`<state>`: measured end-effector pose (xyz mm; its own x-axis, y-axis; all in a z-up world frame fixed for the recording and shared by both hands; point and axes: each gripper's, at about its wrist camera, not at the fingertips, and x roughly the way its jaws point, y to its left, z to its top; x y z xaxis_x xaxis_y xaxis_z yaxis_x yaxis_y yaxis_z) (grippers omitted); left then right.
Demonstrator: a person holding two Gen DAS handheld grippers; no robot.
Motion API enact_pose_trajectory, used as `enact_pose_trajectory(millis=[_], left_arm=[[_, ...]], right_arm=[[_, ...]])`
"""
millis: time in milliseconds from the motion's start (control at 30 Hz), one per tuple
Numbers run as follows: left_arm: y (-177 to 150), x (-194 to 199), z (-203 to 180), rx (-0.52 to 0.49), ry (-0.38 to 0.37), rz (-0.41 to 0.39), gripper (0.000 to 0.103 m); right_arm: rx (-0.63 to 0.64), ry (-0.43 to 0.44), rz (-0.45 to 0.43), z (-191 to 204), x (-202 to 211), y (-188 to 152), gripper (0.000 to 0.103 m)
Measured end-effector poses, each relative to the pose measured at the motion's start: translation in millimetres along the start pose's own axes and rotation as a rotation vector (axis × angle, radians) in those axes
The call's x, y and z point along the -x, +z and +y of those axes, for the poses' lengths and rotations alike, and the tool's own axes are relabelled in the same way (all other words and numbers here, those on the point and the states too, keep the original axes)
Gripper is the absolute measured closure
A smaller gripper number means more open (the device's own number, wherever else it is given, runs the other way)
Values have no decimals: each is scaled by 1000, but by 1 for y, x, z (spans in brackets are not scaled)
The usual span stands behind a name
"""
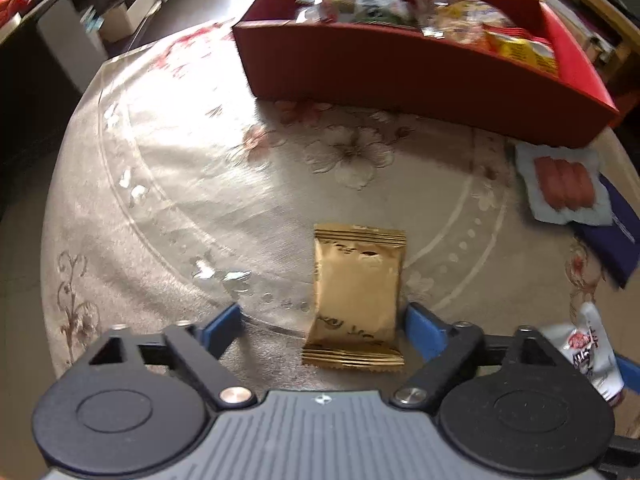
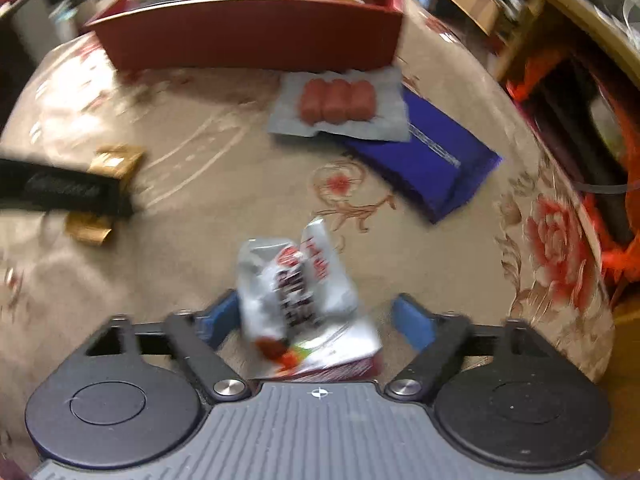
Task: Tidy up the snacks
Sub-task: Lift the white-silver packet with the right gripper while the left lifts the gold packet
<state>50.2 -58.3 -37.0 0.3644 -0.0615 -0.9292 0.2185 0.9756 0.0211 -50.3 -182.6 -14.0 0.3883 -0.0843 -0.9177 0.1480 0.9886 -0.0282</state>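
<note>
A gold foil packet (image 1: pixel 356 300) is seen low and centre-right in the left wrist view, lying flat on the flowered tablecloth (image 1: pixel 180 184). It lies between the blue fingertips of the left gripper (image 1: pixel 324 324): the right pad sits just beside or against the packet's edge, while a clear gap is left at the left pad, so the jaws are judged open around it, not clamped. In the right wrist view a crumpled white packet with red and black print (image 2: pixel 296 288) is seen at lower centre between the fingertips of the right gripper (image 2: pixel 316 316). The left pad is close against the wrapper, the right pad stands apart, and the packet is blurred, so no firm grip is shown; these jaws too are taken as open around it.

Farther out, a red box (image 1: pixel 420 76) is placed along the top of the left view, already holding several snack packs (image 1: pixel 460 20). To the right a clear pack of three sausages (image 2: pixel 340 100) lies partly over a dark blue packet (image 2: pixel 432 164).

The step in hand is judged to be the grasping of both loose packets. Next, each pair of jaws would need closing squarely on its wrapper, then a lift clear of the cloth and a carry over the box wall.
</note>
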Motion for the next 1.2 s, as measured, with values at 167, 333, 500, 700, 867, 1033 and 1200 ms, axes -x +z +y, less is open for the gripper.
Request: enact_pose_trajectory(millis=[167, 333, 500, 700, 867, 1033, 1200], left_arm=[[0, 8, -8, -18, -29, -7, 61], [0, 13, -3, 33, -56, 1, 65], [-4, 24, 5, 63, -51, -20, 66], [-14, 38, 12, 85, -25, -22, 67], [-15, 37, 4, 26, 2, -28, 67], [-15, 14, 4, 23, -5, 13, 65], [-9, 7, 4, 24, 2, -22, 49]], right_arm=[[16, -4, -18, 1, 12, -9, 39], [-11, 8, -54, -7, 20, -5, 39], [-20, 31, -72, -6, 24, 2, 39], [-8, 65, -121, -3, 39, 9, 39], [-6, 74, -132, -4, 43, 12, 39], [5, 64, -108, -1, 37, 14, 39], [18, 50, -67, 4, 22, 19, 39]])
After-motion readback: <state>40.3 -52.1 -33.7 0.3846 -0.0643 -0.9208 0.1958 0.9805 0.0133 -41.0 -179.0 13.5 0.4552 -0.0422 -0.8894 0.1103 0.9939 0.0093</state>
